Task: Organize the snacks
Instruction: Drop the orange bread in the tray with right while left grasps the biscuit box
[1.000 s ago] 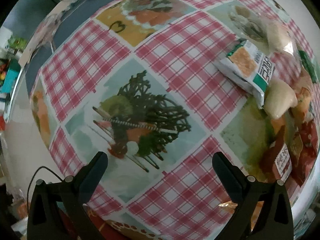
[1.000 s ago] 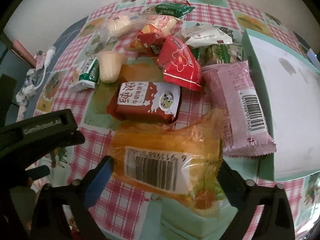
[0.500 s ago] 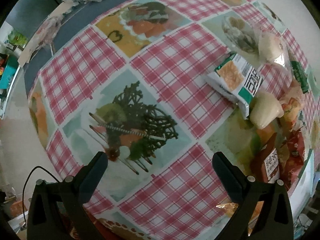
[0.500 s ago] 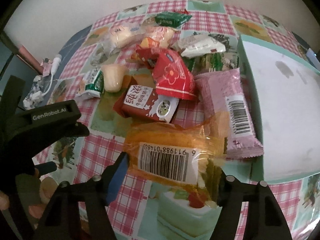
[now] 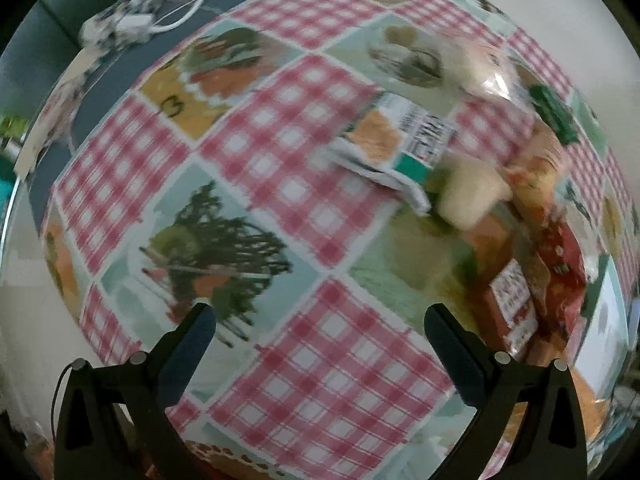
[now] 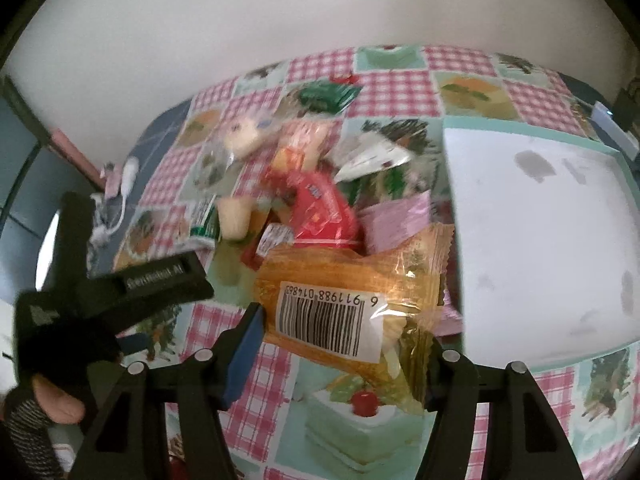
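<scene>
My right gripper (image 6: 340, 332) has an orange snack packet (image 6: 352, 272) with a barcode label between its fingers. Its jaws are closing on the packet, which hangs clear above the checked tablecloth. Behind it lies the snack pile: a red packet (image 6: 324, 208), a pink packet (image 6: 396, 220), a green packet (image 6: 328, 94) and a pale jelly cup (image 6: 234, 216). A white box with a teal rim (image 6: 532, 240) stands to the right. My left gripper (image 5: 319, 316) points down at the bare cloth, open and holding nothing. Up and right of it lie a green-white packet (image 5: 400, 148) and the jelly cup (image 5: 468, 192).
A white cable and plug (image 5: 132, 24) lie on the dark table edge at the far left. A hand (image 6: 56, 400) holds the left gripper's body (image 6: 120, 288) left of the orange packet. A pale wall (image 6: 280, 8) runs behind the table.
The right gripper's fingers closed in on the orange packet and raised it off the cloth. The left gripper drifted over the cloth, so the snack pile now sits closer to its right finger.
</scene>
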Tool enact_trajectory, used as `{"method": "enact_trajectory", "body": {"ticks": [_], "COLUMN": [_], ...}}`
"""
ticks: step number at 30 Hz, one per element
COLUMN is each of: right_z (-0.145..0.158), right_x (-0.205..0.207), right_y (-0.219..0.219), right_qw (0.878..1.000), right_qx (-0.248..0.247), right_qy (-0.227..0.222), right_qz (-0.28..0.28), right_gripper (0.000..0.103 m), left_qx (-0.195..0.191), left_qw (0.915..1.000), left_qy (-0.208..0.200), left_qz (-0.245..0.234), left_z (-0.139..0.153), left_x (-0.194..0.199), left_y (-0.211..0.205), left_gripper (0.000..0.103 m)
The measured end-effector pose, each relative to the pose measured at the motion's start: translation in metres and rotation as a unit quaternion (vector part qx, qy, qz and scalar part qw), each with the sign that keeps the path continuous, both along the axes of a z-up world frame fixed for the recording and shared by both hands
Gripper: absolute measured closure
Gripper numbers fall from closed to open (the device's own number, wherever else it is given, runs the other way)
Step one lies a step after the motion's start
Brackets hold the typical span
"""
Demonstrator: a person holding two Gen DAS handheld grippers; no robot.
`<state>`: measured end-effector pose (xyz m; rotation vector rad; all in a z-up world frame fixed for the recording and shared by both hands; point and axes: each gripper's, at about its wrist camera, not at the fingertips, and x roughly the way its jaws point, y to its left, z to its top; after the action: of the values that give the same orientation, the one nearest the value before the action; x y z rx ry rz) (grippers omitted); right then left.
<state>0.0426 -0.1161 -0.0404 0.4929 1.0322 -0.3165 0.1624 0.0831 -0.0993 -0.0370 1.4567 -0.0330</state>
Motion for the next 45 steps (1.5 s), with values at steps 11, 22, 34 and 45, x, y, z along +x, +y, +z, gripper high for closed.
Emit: {"method": "enact_trajectory", "body": {"ticks": [11,22,34,45], "right_z": [0.023,0.016,0.008,0.001], "right_x": [-0.031,-0.05,-0.051,-0.067], "right_y": [-0.064,-0.102,-0.111,-0.134], "right_qw": [0.994,0.986,0.984,0.974], "right_qx": [0.023,0.05,0.057,0.067], "right_qy": [-0.034,-0.032,-0.021,-0.008], "right_qz": [-0.104,-0.155,-0.166,-0.215], "right_gripper": [0.037,0.041,0.043,0.043], "left_qx": [-0.031,0.012,0.005,-0.018], "left_qw": [0.9843,0.9574,0.9597,0.9657], "left_qy": [-0.023,-0.066,-0.068,-0.092], "left_qz": [-0.172,-0.281,-0.273,-0.242], "left_z": [0.0,-0.02,-0.031,0.025], "left_x": [-0.005,-0.008,-0.006,0.0], "left_y": [-0.096,-0.177,-0.176,-0.148], "left_gripper": [0.0,0.0,0.036,0.036]}}
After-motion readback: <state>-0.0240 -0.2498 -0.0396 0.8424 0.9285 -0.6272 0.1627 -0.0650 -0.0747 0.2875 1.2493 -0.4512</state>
